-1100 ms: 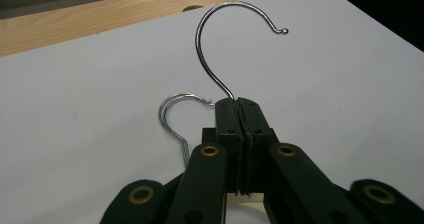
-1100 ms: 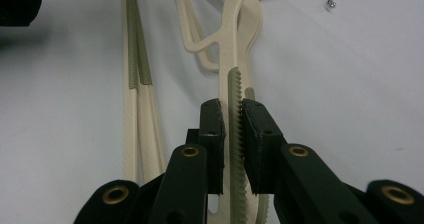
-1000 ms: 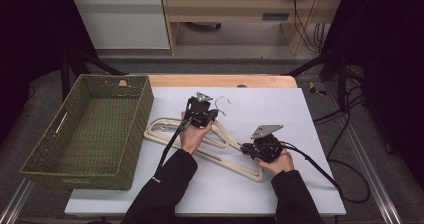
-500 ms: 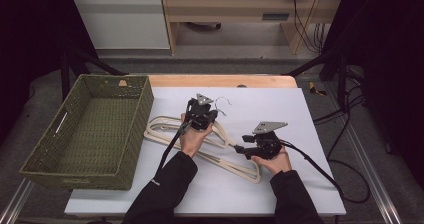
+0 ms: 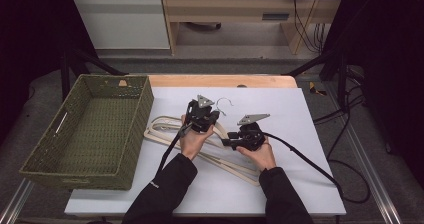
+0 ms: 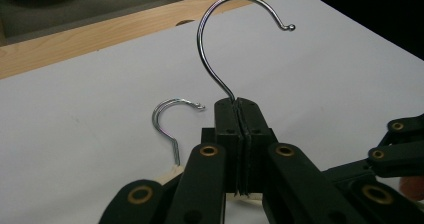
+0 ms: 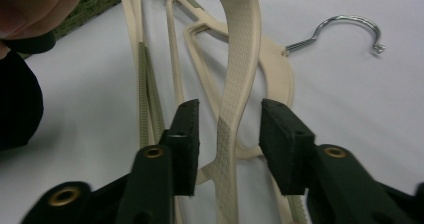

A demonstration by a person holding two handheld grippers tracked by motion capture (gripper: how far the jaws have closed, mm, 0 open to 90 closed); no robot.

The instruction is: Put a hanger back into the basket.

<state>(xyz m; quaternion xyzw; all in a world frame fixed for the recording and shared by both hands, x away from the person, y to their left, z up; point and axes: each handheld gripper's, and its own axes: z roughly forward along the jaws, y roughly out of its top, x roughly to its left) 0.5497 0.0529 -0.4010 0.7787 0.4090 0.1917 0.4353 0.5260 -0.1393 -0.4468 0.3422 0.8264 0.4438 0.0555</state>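
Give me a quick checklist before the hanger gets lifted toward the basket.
1. Left gripper shut on the top hanger's hook: ok.
2. Right gripper gripping the hanger arm: not ok; jaws have just been closing, but pads stand apart from it.
3. Top hanger free of the second hanger beneath: cannot tell.
4. Basket has room: ok.
5. Hooks untangled: ok, second hook lies apart.

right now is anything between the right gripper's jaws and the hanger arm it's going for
Nothing visible. In the right gripper view the right gripper has just been closing, and the cream hanger arm already runs up between its jaws with a gap on each side, so the pads do not press it yet. The left gripper is shut on that hanger's hook.
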